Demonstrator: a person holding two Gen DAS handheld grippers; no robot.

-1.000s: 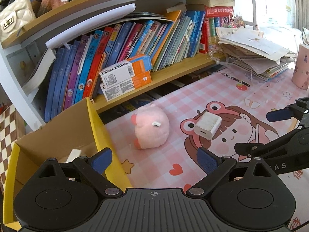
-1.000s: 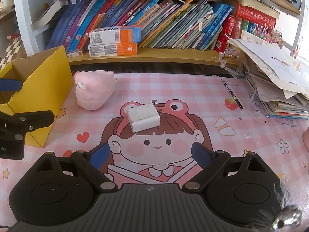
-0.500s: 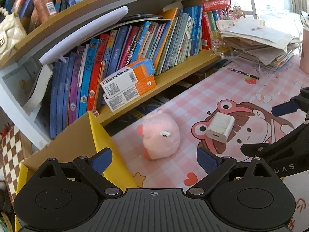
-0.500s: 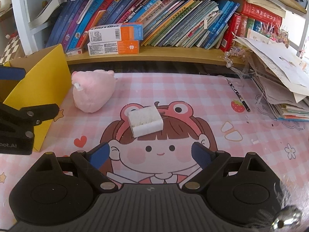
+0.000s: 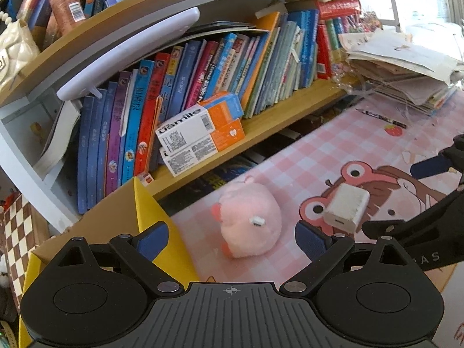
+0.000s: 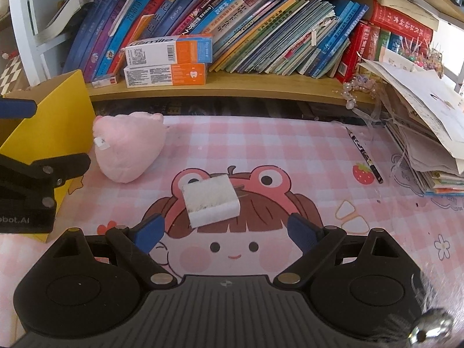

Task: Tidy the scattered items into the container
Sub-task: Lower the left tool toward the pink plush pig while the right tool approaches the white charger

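The right gripper (image 6: 224, 229) is hovering with fingers spread wide, straddling the white charger block (image 6: 211, 201) on the tabletop (image 6: 290, 150), lining up a grasp; the left gripper (image 5: 230, 239), also released, is waiting beside the yellow box (image 5: 150, 217).

Left gripper (image 5: 230, 236) closer to pink plush (image 5: 249, 223); right gripper (image 6: 226, 232) nearer white charger (image 6: 211, 201).
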